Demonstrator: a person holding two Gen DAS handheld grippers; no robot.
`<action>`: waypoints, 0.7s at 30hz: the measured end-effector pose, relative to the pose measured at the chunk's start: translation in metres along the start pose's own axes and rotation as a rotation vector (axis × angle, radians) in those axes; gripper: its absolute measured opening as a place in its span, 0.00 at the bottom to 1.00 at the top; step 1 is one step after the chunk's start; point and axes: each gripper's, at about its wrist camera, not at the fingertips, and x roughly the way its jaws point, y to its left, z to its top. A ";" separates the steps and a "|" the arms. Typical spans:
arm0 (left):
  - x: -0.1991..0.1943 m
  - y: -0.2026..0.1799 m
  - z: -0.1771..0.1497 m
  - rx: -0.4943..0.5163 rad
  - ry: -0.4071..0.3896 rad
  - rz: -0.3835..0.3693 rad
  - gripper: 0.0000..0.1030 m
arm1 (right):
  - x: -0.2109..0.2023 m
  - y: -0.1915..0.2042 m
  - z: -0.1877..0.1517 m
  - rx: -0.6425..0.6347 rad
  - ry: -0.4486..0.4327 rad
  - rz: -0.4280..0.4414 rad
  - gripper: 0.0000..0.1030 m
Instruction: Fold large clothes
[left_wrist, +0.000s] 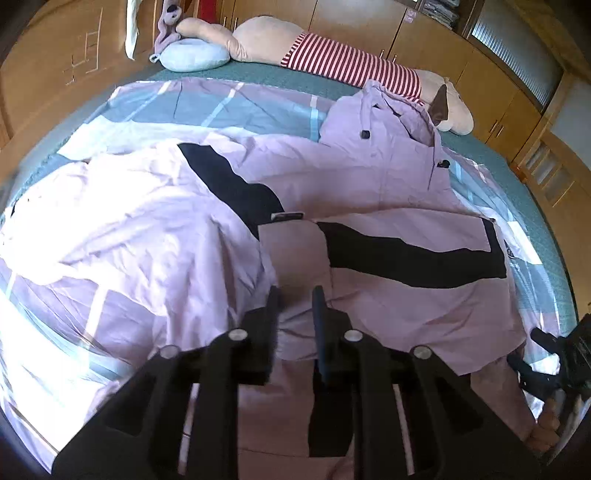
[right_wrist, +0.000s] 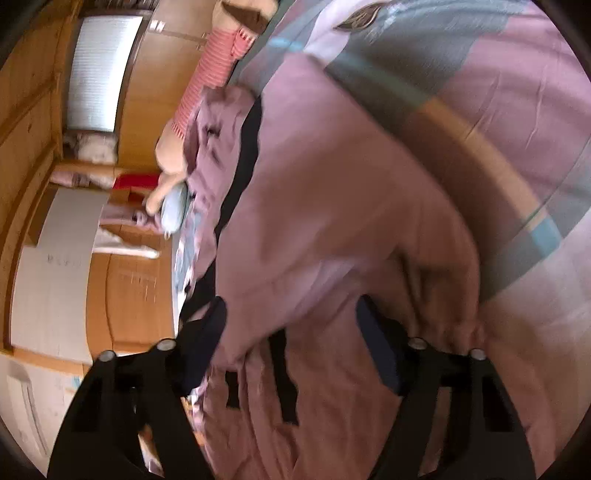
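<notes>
A large lilac jacket (left_wrist: 369, 177) with black bands lies spread on the bed, hood toward the far right. My left gripper (left_wrist: 296, 295) is above its lower hem, fingers a narrow gap apart with a fold of the lilac fabric between them. My right gripper (right_wrist: 291, 314) is open wide, tilted sideways over the same jacket (right_wrist: 332, 221); the view is blurred. It also shows in the left wrist view (left_wrist: 554, 354) at the right edge, beside the jacket's corner.
The bed has a lilac, grey and blue checked sheet (left_wrist: 221, 103). A long plush toy in a red striped shirt (left_wrist: 332, 55) and a pale blue cushion (left_wrist: 192, 55) lie along the far edge. Wooden wardrobes (left_wrist: 461, 55) stand behind.
</notes>
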 end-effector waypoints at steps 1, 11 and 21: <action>-0.003 0.007 -0.003 0.004 0.004 -0.007 0.26 | -0.003 0.000 0.003 -0.011 -0.035 -0.018 0.49; 0.013 -0.029 -0.020 0.090 0.078 -0.049 0.43 | -0.047 -0.005 0.015 -0.071 -0.283 -0.201 0.03; 0.001 -0.043 -0.034 0.124 0.045 0.008 0.64 | -0.058 0.019 0.001 -0.206 -0.349 -0.474 0.58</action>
